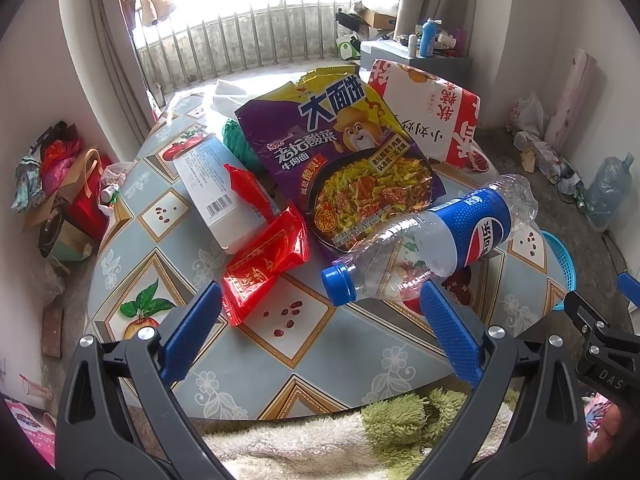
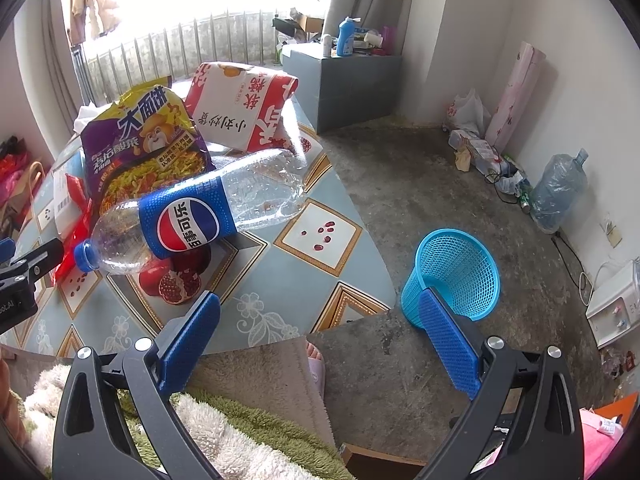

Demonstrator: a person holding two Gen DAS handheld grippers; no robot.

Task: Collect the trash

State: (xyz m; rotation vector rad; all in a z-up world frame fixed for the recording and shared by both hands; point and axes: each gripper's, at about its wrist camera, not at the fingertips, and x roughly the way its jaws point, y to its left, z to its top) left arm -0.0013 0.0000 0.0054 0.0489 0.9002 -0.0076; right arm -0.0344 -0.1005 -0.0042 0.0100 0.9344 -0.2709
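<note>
1. Left wrist view: we see the left gripper (image 1: pixel 320 320) with fingers spread wide and nothing between them. The empty Pepsi bottle (image 1: pixel 432 240) lies on its side on the table (image 1: pixel 280 360), in the right centre of the frame. Its blue cap (image 1: pixel 338 284) points to the lower left and its base to the upper right, so the long axis runs diagonally. The cap end sits just above the gap between the fingers, and the right-hand finger pad (image 1: pixel 448 332) lies just under the neck. Whether the pad touches the neck we cannot tell.

2. Same view: other trash lies behind the bottle, namely a purple noodle bag (image 1: pixel 340 152), a red wrapper (image 1: pixel 264 264), a white box (image 1: pixel 212 196) and a red-and-white carton (image 1: pixel 432 112).

3. Right wrist view: the right gripper (image 2: pixel 320 340) is likewise spread and empty. The bottle (image 2: pixel 192 216) sits in the left centre of the frame, cap at far left, beyond and left of the left-hand finger. The blue basket (image 2: pixel 456 276) stands on the floor in the lower right, partly behind the right-hand finger.

4. Judgement: the left gripper is nearer the bottle, cap end first, and the right is nearer the basket. A grasp across the neck, square to the diagonal axis, looks most direct.
</note>
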